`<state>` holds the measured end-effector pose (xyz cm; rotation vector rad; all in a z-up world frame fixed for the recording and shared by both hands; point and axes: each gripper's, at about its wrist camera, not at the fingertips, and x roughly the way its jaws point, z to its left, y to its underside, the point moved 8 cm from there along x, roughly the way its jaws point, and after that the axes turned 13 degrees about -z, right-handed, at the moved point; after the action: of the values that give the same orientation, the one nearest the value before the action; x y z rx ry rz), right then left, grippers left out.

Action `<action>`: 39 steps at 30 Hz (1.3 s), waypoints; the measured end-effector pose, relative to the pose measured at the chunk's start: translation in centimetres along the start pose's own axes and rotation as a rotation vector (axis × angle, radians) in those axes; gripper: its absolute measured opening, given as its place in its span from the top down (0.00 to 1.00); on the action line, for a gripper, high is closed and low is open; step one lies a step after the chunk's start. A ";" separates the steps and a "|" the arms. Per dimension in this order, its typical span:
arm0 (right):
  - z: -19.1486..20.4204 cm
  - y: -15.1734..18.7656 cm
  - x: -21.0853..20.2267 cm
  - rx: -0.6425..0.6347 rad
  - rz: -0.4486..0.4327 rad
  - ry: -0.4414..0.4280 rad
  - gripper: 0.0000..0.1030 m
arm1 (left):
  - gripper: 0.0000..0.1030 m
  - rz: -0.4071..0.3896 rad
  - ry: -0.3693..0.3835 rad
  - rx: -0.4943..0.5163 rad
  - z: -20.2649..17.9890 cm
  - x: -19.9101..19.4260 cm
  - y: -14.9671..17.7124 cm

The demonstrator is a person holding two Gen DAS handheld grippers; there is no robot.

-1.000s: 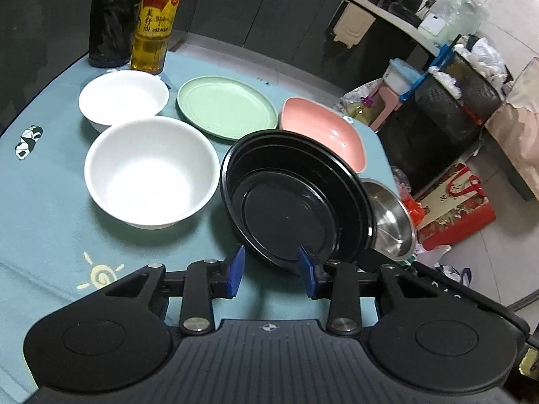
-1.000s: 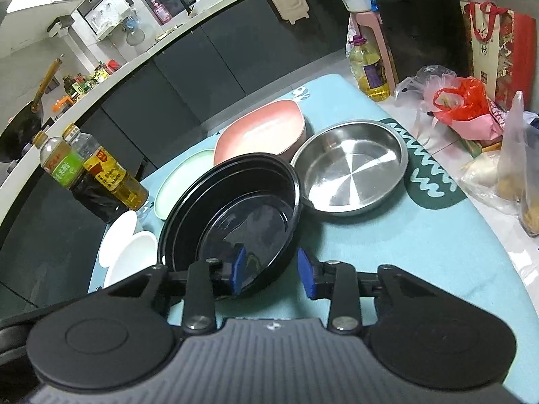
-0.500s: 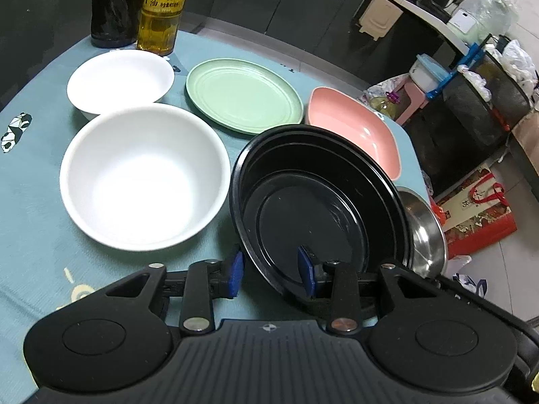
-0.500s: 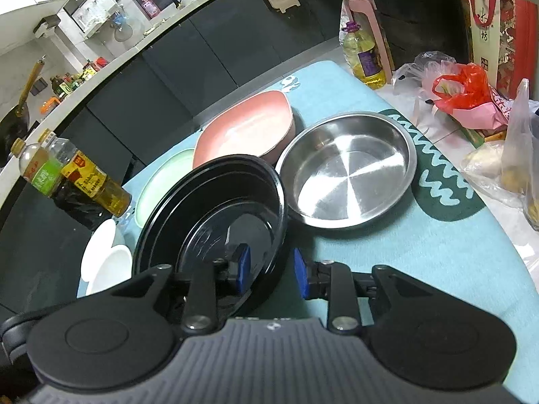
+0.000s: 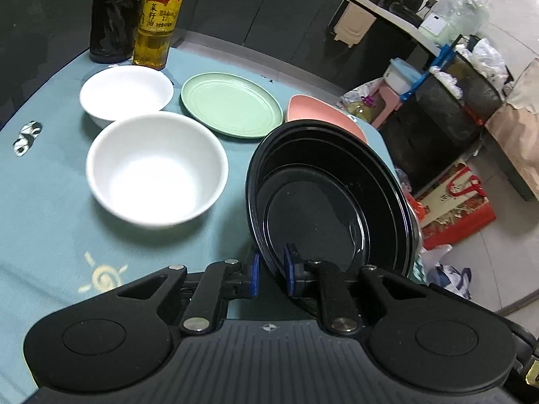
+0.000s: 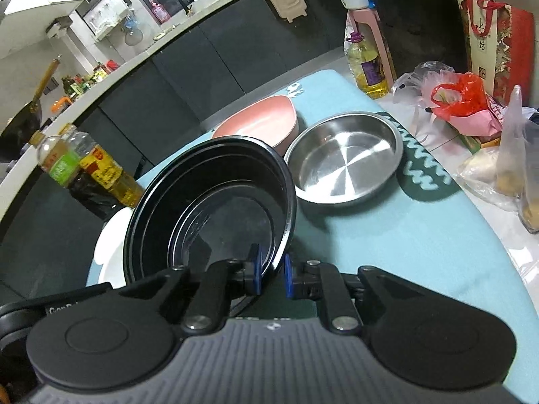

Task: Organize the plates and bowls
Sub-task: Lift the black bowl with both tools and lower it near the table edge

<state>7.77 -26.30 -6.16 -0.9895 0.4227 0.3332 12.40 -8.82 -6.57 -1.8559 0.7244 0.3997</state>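
Left hand-held gripper and right hand-held gripper both clamped on black bowl rim, bowl tilted; white bowl at nine o'clock, on worktop.

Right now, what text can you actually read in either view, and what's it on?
"茶籽油": yellow label of the oil bottle, left wrist view.
"Gian D…": cut-off white letters on the black gripper body, right wrist view.
Red gift bag: black brush characters, too small to read.
Green-label bottle: print blurred.
Purple-label oil jug: unreadable.
The plates and bowls show no lettering.
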 end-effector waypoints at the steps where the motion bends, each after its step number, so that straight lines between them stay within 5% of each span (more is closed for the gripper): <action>1: 0.3 0.0 -0.3 -0.003 0.000 0.000 1.00 | 0.86 -0.002 0.005 0.003 0.1 -0.6 0.2; 20: 5.1 6.7 -7.4 -0.132 0.044 -0.060 1.00 | 0.85 -0.012 -0.023 0.030 5.6 -10.8 4.9; 39: 7.1 10.1 -7.4 -0.180 0.111 -0.072 1.00 | 0.84 0.027 -0.056 0.016 9.2 -12.0 6.5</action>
<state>-1.90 -15.65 -6.54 -1.1275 0.3880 0.5128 -0.35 1.46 -7.89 -1.8148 0.7128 0.4604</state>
